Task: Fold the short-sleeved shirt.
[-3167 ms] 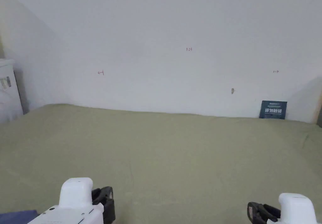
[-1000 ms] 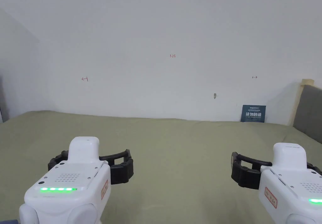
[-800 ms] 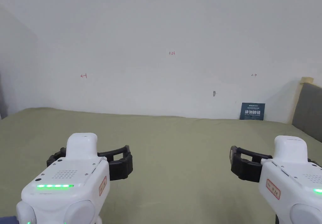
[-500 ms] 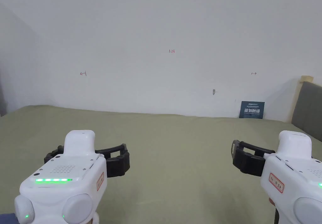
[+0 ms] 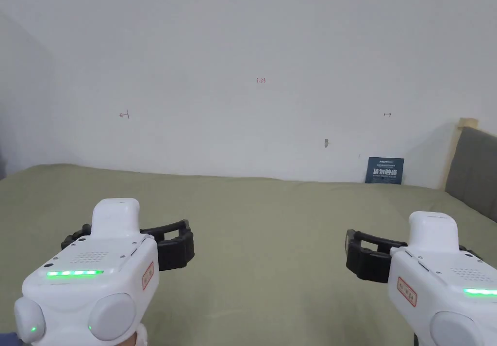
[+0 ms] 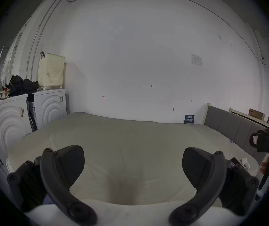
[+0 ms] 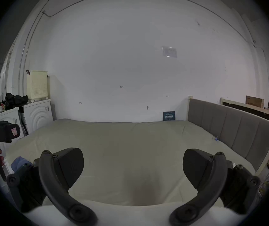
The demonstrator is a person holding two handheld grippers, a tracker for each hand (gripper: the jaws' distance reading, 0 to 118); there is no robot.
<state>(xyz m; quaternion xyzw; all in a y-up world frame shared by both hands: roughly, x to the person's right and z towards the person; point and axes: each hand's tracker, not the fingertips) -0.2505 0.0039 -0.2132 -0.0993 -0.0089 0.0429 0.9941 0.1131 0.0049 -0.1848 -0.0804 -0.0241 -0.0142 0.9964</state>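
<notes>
A bunched blue cloth (image 7: pixel 18 161), which may be the shirt, lies at the near left corner of the bed, low and left of my right gripper's jaws. In the head view my left gripper (image 5: pixel 130 245) and right gripper (image 5: pixel 412 251) hover side by side above the olive-green bedsheet (image 5: pixel 262 225), far apart. Both are open with nothing between the jaws. The left gripper view shows its own jaws spread wide (image 6: pixel 133 157) over bare sheet, and the right gripper view shows the same (image 7: pixel 133 159).
A grey padded headboard (image 7: pixel 228 126) runs along the bed's right side. Two white washing machines (image 6: pixel 49 105) with a cream basket (image 6: pixel 50 71) stand to the left. A dark card (image 5: pixel 385 170) leans on the white wall. A phone (image 6: pixel 235 161) lies at the bed's right edge.
Both grippers have risen from the bottom edge of the head view to mid-height over the bed. In the last second they have barely moved; the camera has shifted slightly.
</notes>
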